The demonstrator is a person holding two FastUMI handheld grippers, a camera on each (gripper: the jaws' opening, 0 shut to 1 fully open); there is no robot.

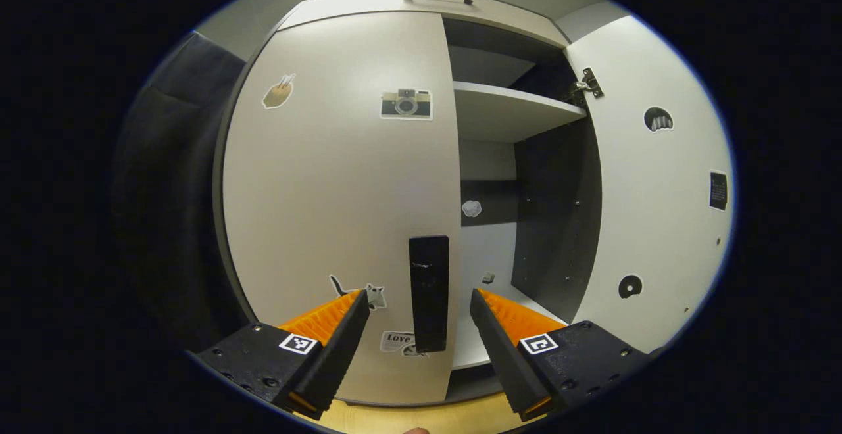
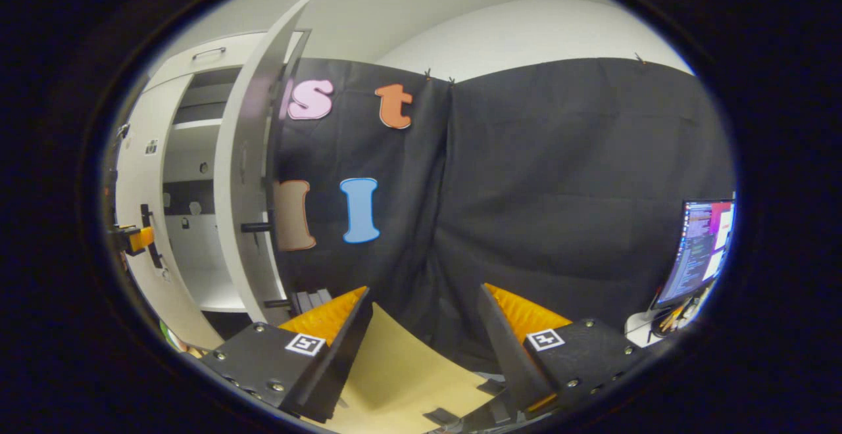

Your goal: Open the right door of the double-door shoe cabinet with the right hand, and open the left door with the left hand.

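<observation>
Left gripper view: the left gripper (image 1: pixel 419 329) faces the cabinet (image 1: pixel 421 6) with jaws wide, one finger on each side of the handle (image 1: pixel 429 292) of the left door (image 1: pixel 342 191); neither finger touches it. That door is closed and carries stickers, including a camera sticker (image 1: pixel 406 104) at 12 o'clock. The right door (image 1: pixel 658 184) stands swung open at 3 o'clock, exposing a shelf (image 1: pixel 513 108) and the dark interior. Right gripper view: the right gripper (image 2: pixel 424 335) has jaws wide and holds nothing, aimed at the black cloth wall (image 2: pixel 559 191). The open right door (image 2: pixel 247 177) is seen edge-on at 9 o'clock, and the left gripper (image 2: pixel 135 238) is farther off at the left door. A monitor (image 2: pixel 697 250) sits at 3 o'clock.
</observation>
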